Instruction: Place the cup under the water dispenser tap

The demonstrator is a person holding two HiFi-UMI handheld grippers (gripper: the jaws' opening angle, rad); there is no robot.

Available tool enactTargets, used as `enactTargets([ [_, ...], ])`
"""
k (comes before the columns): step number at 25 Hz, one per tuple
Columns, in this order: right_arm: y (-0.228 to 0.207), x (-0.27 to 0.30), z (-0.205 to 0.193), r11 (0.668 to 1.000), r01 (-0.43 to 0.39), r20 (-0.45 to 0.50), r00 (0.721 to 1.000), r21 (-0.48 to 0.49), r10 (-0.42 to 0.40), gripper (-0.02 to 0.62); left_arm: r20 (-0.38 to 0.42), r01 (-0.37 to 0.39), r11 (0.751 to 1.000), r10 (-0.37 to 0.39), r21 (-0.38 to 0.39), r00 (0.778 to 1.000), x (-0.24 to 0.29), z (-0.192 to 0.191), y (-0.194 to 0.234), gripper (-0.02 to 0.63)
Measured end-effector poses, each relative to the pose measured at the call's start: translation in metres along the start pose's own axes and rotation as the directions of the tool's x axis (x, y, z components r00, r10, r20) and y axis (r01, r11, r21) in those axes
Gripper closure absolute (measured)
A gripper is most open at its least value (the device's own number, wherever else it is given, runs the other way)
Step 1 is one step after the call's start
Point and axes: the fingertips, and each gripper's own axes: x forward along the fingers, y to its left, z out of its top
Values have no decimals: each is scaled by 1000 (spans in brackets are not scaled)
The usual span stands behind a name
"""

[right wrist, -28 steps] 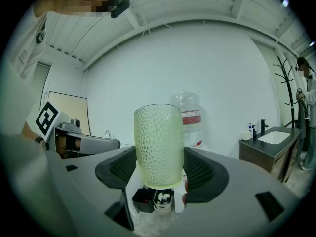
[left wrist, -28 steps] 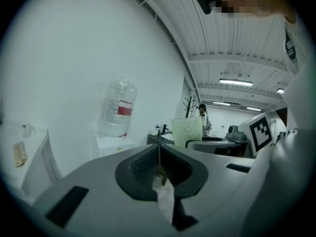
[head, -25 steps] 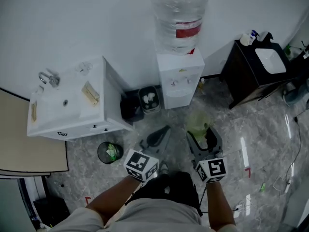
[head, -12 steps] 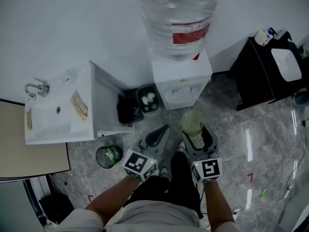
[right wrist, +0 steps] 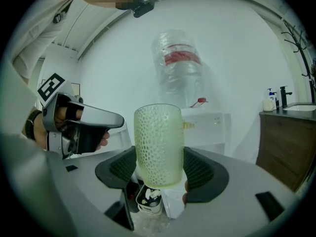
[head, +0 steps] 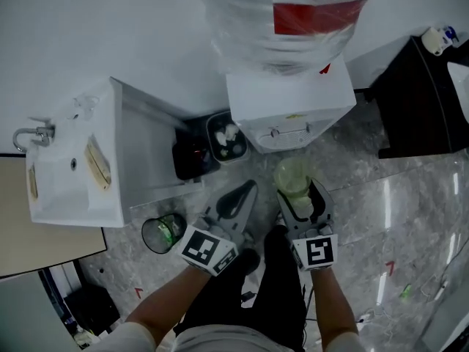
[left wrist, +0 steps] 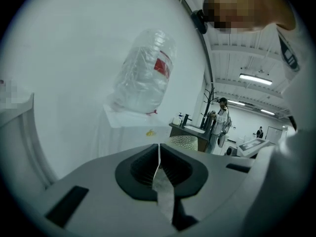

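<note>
A pale green dimpled cup (right wrist: 158,144) stands upright between the jaws of my right gripper (right wrist: 160,168), which is shut on it. From the head view the cup (head: 292,176) hangs just in front of the white water dispenser (head: 290,111), below its taps (head: 289,131). A big clear bottle with a red label (head: 293,13) tops the dispenser. My left gripper (head: 240,199) is beside the right one, jaws pressed together with nothing in them. In the left gripper view the cup's rim (left wrist: 183,142) shows past the shut left gripper (left wrist: 158,163).
A white sink cabinet (head: 73,167) stands at the left. A black box (head: 192,156) and a small bin with crumpled paper (head: 227,139) sit between it and the dispenser. A round waste bin (head: 163,232) is on the marble floor. A dark vanity (head: 425,94) stands at the right.
The view has closed in on the dispenser, which looks larger and nearer. The cup in my right gripper has moved forward toward the dispenser front. My left gripper stayed shut alongside.
</note>
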Motion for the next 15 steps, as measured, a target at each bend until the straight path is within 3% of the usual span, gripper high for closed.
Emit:
enactTargets([
  [5, -18, 42, -89, 1000, 13, -1, 1000, -25, -13, 285, -18, 1, 1000, -1, 2, 1000, 25, -73, 36, 588],
  [10, -47, 92, -184, 999, 29, -78, 996, -41, -32, 285, -43, -6, 1000, 6, -4, 999, 50, -136, 66, 588],
  [15, -59, 135, -229, 999, 23, -83, 996, -48, -27, 285, -76, -15, 1000, 14, -2, 997, 62, -178, 88, 588],
])
